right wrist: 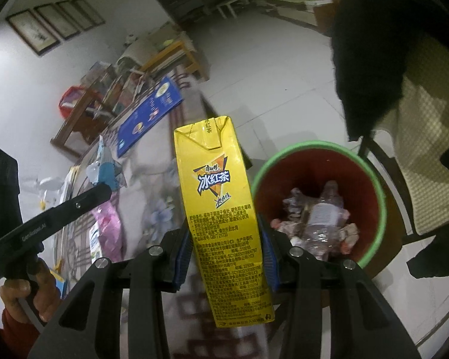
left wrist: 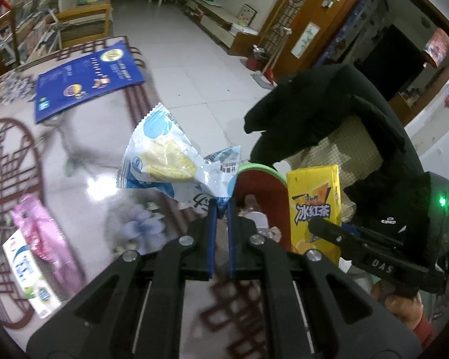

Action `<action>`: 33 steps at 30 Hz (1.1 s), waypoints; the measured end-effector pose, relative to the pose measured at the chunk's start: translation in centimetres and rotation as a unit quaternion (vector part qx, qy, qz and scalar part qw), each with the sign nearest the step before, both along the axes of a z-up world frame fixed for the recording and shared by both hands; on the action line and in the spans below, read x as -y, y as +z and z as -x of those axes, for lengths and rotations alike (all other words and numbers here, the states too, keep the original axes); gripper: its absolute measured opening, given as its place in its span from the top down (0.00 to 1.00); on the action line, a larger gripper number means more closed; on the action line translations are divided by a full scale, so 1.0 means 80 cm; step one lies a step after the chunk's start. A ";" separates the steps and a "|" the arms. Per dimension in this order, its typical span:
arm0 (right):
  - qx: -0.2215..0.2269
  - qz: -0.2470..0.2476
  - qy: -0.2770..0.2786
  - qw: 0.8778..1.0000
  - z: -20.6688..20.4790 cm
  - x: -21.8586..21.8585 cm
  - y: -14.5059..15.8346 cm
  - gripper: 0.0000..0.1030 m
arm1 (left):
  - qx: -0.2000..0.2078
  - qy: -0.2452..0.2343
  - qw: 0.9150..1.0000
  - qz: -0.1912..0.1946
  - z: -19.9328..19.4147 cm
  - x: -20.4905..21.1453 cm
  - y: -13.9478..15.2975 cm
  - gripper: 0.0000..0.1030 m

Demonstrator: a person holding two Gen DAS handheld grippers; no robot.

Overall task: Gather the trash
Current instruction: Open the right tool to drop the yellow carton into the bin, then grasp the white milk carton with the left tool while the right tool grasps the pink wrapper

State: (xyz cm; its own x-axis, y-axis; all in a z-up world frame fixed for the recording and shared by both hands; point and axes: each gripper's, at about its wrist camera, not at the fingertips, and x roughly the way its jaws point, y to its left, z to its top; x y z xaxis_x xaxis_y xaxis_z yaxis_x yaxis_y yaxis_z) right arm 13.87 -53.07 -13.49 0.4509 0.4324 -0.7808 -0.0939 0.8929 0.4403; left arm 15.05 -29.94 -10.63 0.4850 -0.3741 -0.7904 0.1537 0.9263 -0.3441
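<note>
My left gripper (left wrist: 222,202) is shut on a crinkled blue-and-white snack wrapper (left wrist: 164,155) and holds it above the table edge, just left of the bin. My right gripper (right wrist: 226,233) is shut on a yellow iced-tea carton (right wrist: 221,209), held upright beside the bin; the carton also shows in the left wrist view (left wrist: 314,206). The red trash bin with a green rim (right wrist: 377,179) stands on the floor to the right and holds a crushed plastic bottle (right wrist: 320,218) and crumpled wrappers. The left gripper with the wrapper (right wrist: 104,170) shows in the right wrist view.
On the patterned table (left wrist: 98,149) lie a blue flat box (left wrist: 86,80), a pink wrapper (left wrist: 45,230) and a white milk carton (left wrist: 30,278). A chair draped with a black jacket (left wrist: 359,119) stands behind the bin. Tiled floor (left wrist: 200,59) lies beyond.
</note>
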 end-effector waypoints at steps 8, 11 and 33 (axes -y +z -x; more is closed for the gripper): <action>0.006 0.006 -0.056 0.998 -0.013 0.053 -0.004 0.59 | -0.016 -0.072 0.997 0.012 -0.028 0.082 -0.021 0.88; 0.017 0.022 -0.086 0.996 -0.015 0.066 -0.003 0.36 | -0.007 -0.079 0.997 0.009 -0.031 0.097 -0.024 0.40; 0.046 0.024 0.115 0.992 -0.005 -0.181 0.025 0.36 | -0.099 0.287 0.949 -0.087 0.090 -0.247 -0.088 0.26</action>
State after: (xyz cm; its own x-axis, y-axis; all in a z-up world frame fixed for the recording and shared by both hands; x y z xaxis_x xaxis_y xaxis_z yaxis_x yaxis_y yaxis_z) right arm 14.25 -38.56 -11.50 0.4145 0.4960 -0.7630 -0.3362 0.8626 0.3781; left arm 7.84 -10.16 -17.70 0.4050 0.0509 -0.9129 -0.4447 0.8833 -0.1481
